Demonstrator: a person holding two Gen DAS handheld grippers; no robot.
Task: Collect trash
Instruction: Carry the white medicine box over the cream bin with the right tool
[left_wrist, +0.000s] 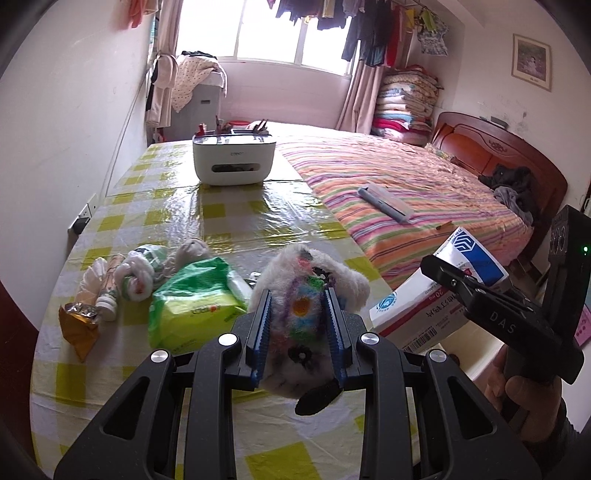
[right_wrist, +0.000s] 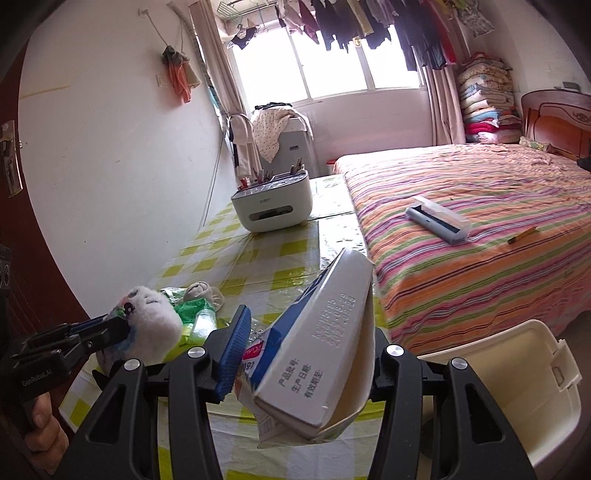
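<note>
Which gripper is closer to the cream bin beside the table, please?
Right. The right gripper, holding the medicine box, is next to the cream bin; the left gripper, clamping a fluffy toy, is over the table, farther away.

Fluffy toy (left_wrist: 299, 314), flattened carton (right_wrist: 317, 354) (both clamped)

Each fisheye rides close behind its own hand-held gripper, angled down along the fingers over the checked counter (left_wrist: 229, 218) toward the window. Both views share the counter, the white organizer box (left_wrist: 233, 158) and the striped bed (right_wrist: 480, 206), and each shows the other hand-held gripper at its edge.
</note>
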